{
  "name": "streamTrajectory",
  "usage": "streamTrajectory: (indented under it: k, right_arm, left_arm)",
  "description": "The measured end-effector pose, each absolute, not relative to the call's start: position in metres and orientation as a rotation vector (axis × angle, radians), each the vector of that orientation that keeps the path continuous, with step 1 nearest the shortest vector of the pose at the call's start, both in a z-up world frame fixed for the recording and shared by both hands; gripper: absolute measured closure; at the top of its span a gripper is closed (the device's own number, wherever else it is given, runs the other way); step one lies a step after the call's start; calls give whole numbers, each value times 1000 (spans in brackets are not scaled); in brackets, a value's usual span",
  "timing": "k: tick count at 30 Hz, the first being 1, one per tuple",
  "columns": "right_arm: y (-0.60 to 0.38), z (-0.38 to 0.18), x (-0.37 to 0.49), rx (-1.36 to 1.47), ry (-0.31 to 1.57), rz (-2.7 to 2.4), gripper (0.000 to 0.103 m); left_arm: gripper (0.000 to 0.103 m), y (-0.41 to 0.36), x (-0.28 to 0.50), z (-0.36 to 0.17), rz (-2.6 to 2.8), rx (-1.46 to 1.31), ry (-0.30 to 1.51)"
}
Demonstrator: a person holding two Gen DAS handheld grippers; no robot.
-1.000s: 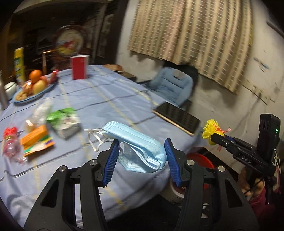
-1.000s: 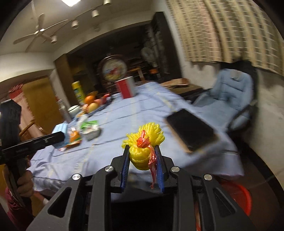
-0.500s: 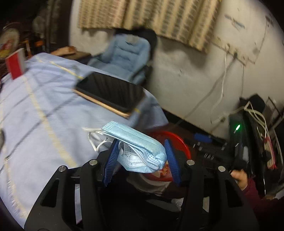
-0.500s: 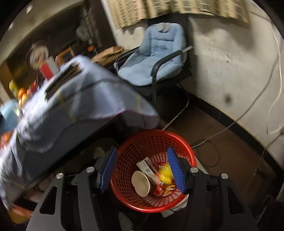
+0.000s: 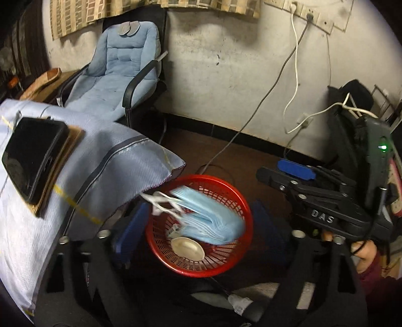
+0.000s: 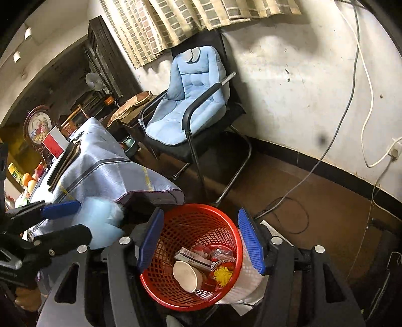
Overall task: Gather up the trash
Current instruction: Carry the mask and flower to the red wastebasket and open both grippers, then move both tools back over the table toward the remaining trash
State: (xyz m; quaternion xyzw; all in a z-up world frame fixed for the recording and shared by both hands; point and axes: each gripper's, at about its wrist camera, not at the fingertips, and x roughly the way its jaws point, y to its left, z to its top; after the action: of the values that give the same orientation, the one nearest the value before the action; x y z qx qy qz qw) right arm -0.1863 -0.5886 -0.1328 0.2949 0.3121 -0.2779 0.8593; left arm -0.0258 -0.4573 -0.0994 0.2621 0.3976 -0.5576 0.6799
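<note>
Your left claw stands wide over the red bin so the blurred blue mask falls inside. Your right claw, wide and empty, hangs above the same bin.

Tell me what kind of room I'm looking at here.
Most likely a lived-in dining or sitting room in a home: a table under a blue tablecloth, a cushioned chair against a scuffed wall, a curtained window, and a red wastebasket on the floor.
</note>
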Motion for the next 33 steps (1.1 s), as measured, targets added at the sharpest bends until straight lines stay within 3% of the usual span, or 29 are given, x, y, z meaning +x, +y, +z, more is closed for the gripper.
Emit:
streamTrajectory:
  k: [5, 14, 33]
  right_arm:
    - [-590, -135, -187, 629, 649, -577, 42]
    - [-571, -118, -180, 579, 647, -538, 40]
    - [-459, -42, -117, 340, 612, -329, 19]
  left_arm:
    - [8, -447, -21, -95, -1196, 581, 857]
    - [7, -415, -5, -76, -1078, 522, 800]
    - [7, -263, 46, -37, -799, 310, 711]
